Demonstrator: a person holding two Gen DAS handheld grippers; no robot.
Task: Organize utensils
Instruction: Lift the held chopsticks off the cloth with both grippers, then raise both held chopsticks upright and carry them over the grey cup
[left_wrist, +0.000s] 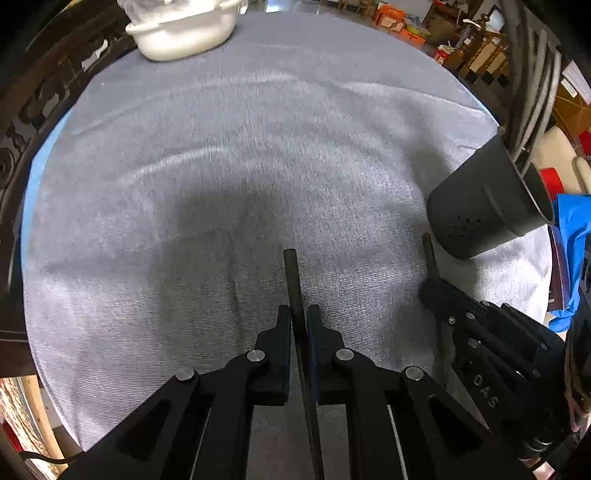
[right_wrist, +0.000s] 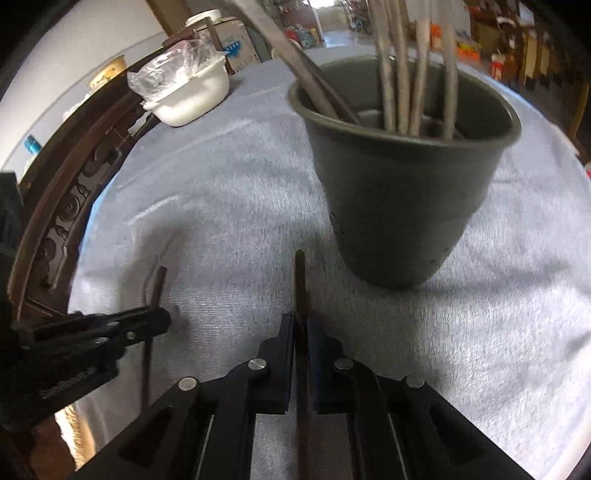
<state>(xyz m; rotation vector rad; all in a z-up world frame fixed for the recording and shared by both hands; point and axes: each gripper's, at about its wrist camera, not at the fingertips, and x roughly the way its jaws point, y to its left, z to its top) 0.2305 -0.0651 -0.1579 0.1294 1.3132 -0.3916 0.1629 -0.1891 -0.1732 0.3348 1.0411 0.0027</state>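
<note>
My left gripper (left_wrist: 298, 314) is shut on a thin dark utensil handle (left_wrist: 293, 280) that sticks forward above the grey cloth. My right gripper (right_wrist: 301, 321) is shut on another thin dark utensil handle (right_wrist: 300, 280), just short of the dark utensil holder cup (right_wrist: 402, 199). The cup holds several grey utensil handles (right_wrist: 399, 70). In the left wrist view the cup (left_wrist: 487, 206) is at the right, with the right gripper (left_wrist: 432, 291) below it. In the right wrist view the left gripper (right_wrist: 162, 321) is at the left with its utensil (right_wrist: 157, 291).
A grey cloth (left_wrist: 229, 155) covers the round table. A white dish (left_wrist: 184, 33) with plastic wrap stands at the far left edge; it also shows in the right wrist view (right_wrist: 188, 96). A carved dark wood chair back (right_wrist: 74, 192) runs along the left side. Cluttered room beyond.
</note>
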